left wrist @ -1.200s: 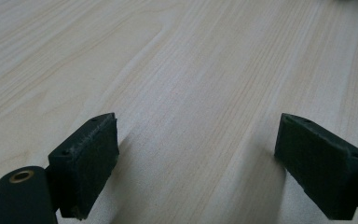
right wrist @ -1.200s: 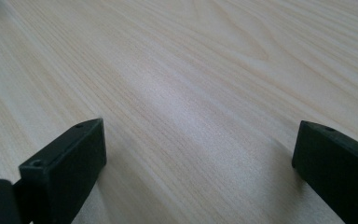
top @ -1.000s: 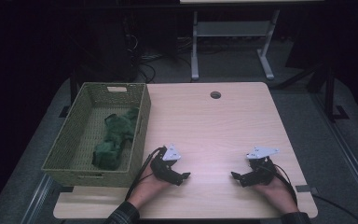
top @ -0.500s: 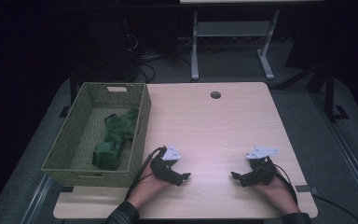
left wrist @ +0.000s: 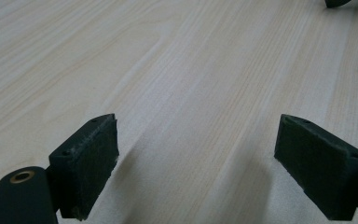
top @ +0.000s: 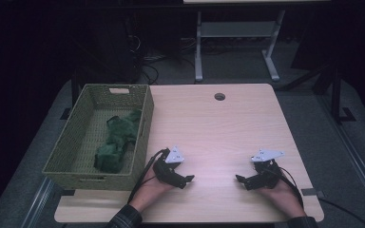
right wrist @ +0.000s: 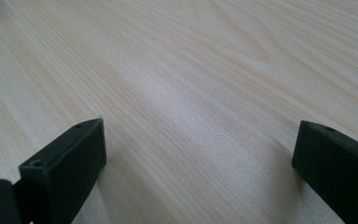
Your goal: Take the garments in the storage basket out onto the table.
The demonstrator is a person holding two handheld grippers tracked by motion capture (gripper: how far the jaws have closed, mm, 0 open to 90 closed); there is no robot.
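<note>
Both tongs rest low on the near edge of the table [top: 218, 123], one in each hand, nothing between their jaws. Left tongs [top: 186, 179] released: in the left gripper view the two black pads [left wrist: 86, 161] stand wide apart with only bare wood grain between them. Right tongs [top: 240, 179] likewise released, its pads [right wrist: 67, 163] spread over bare tabletop in the right gripper view. The two point inward, tips toward each other, well apart. The thing nearest to hand is the green cloth [top: 116, 140], lying crumpled inside the woven basket [top: 145, 123] at the table's left side. Its long axis runs near to far along the basket's length, bunched thicker at the near end, thinner toward the far end. From the left tongs the cloth lies to the left and a little farther out, with the basket's right wall standing between them; the left hand [top: 154, 190] sits just beside the basket's near right corner. From the right tongs it is well apart, across most of the table's width. Judgement: left is clearly the nearer hand, and any reach for the cloth would call for lifting over the basket wall and coming down from above, jaws set across the cloth's long axis rather than along it. Beyond the table, a dark floor with a metal stand [top: 235, 42] and some cables.
</note>
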